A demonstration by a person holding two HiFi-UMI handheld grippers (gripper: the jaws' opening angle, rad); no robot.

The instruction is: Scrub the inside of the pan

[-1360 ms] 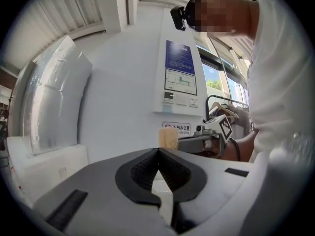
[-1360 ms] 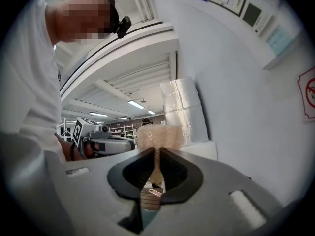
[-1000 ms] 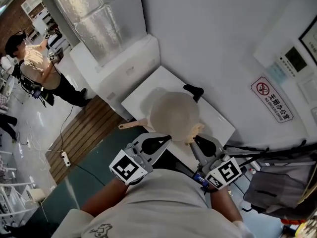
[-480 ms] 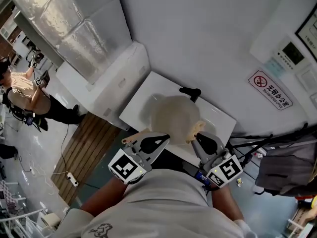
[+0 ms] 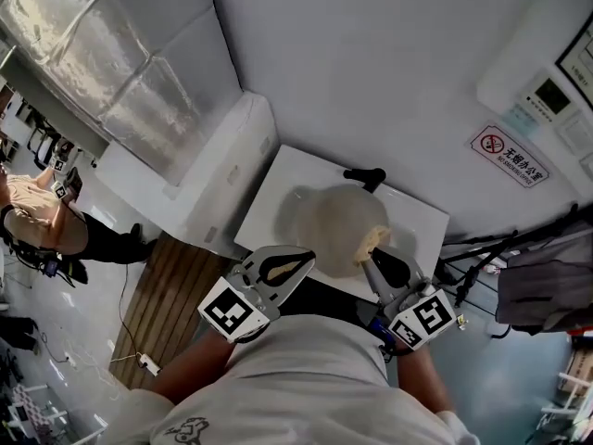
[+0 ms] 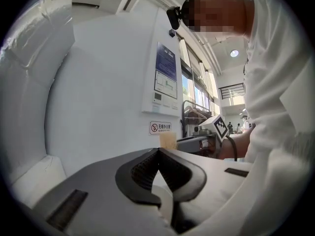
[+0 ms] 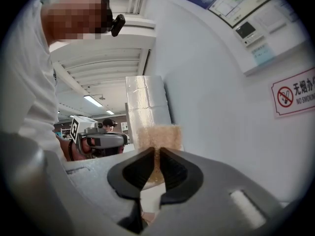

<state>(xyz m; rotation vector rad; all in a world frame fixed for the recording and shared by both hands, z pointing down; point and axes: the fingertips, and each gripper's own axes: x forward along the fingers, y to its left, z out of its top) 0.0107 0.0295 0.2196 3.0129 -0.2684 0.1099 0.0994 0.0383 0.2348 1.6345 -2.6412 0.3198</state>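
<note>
A pale round pan [image 5: 338, 222] lies on the white table [image 5: 278, 179], its wooden handle [image 5: 283, 270] pointing toward me. My left gripper [image 5: 302, 260] hovers over that handle, jaws shut; the handle shows through the hollow behind the tips, and no grip on it is visible. In the left gripper view the left gripper [image 6: 158, 152] has its tips closed together with the wall ahead. My right gripper [image 5: 373, 251] is shut on a tan sponge [image 5: 375, 238] at the pan's near right rim. The sponge [image 7: 158, 140] sticks up between the right gripper's [image 7: 157, 154] pads.
A black object [image 5: 363, 175] sits at the table's far edge against the wall. A white cabinet [image 5: 185, 184] and silver duct [image 5: 102, 63] stand left. Black stand legs [image 5: 482, 256] cross on the right. Another person [image 5: 37, 221] stands far left beyond a wooden floor panel [image 5: 157, 313].
The scene has swung in the head view and the table sits closer. Both grippers have moved forward: the left now covers the pan handle, the right carries the sponge to the pan's rim.
</note>
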